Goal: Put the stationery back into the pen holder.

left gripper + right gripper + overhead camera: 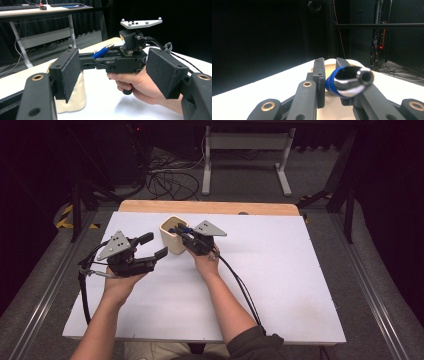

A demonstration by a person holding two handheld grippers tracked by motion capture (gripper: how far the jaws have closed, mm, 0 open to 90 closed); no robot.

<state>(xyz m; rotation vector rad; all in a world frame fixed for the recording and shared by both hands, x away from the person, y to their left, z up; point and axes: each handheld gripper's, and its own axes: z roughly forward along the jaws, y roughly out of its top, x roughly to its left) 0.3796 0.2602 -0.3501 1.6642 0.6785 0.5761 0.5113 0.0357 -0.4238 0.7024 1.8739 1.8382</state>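
A cream cup [173, 240] stands on the white table [280, 275] towards its far left. My right gripper [180, 232] reaches over the cup's rim from the right, shut on a blue pen [183, 228]. In the right gripper view the pen [348, 82] lies across the shut jaws [330, 61], its blurred silver end towards the camera, with the cup's rim [331, 66] behind. My left gripper [156, 245] is held open just left of the cup, nothing between its pads [71, 72]. From there the pen [101, 52] angles down towards the cup [73, 97].
A wooden edge [207, 207] runs along the table's far side. Beyond it are a white desk frame [246, 142] and loose cables [167, 182] on the floor. Each gripper trails a black cable [242, 290] over the table.
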